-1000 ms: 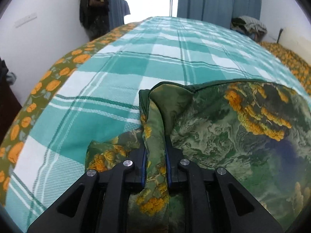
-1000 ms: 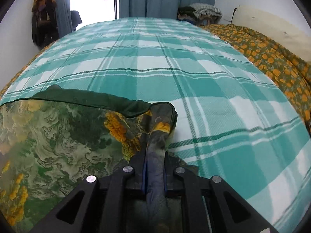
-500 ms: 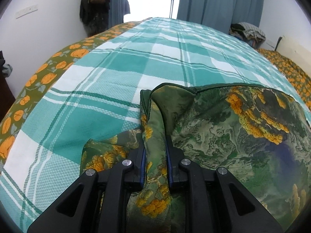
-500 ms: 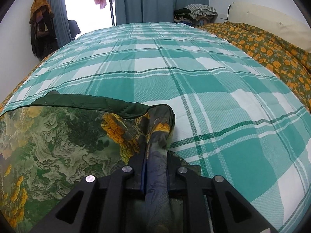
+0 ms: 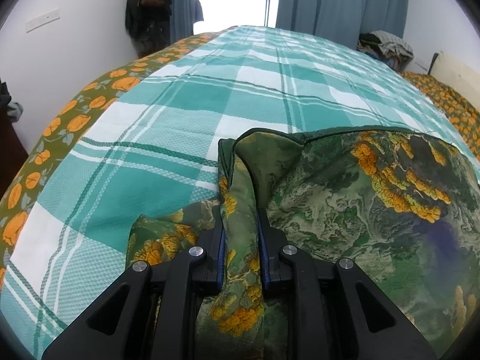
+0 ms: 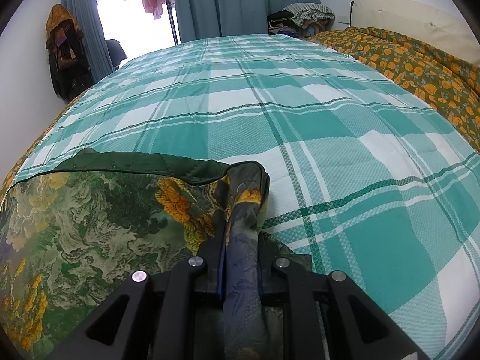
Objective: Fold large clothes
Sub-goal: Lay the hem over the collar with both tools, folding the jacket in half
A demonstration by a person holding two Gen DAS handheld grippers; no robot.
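Observation:
A large green garment with an orange and yellow landscape print (image 5: 345, 210) lies at the near end of the teal plaid bedspread (image 5: 180, 114). My left gripper (image 5: 240, 219) has the garment's left corner bunched between its pads, and its jaws are opening slightly. In the right wrist view the same garment (image 6: 90, 225) spreads to the left, its dark green lining edge turned up. My right gripper (image 6: 241, 228) is shut on the right corner, a dark bluish fold running back between its fingers. Both corners sit low over the bedspread (image 6: 330, 150).
An olive quilt with orange flowers (image 5: 60, 126) borders the plaid on the left and also lies along the right side (image 6: 420, 69). A pile of clothes (image 6: 303, 15) sits at the far end by blue curtains (image 6: 240, 0). Coats (image 6: 64, 57) hang on the left wall.
The gap between the left pads has widened a little around the cloth. The right view has tilted slightly, showing more of the far room. The garment lies as before.

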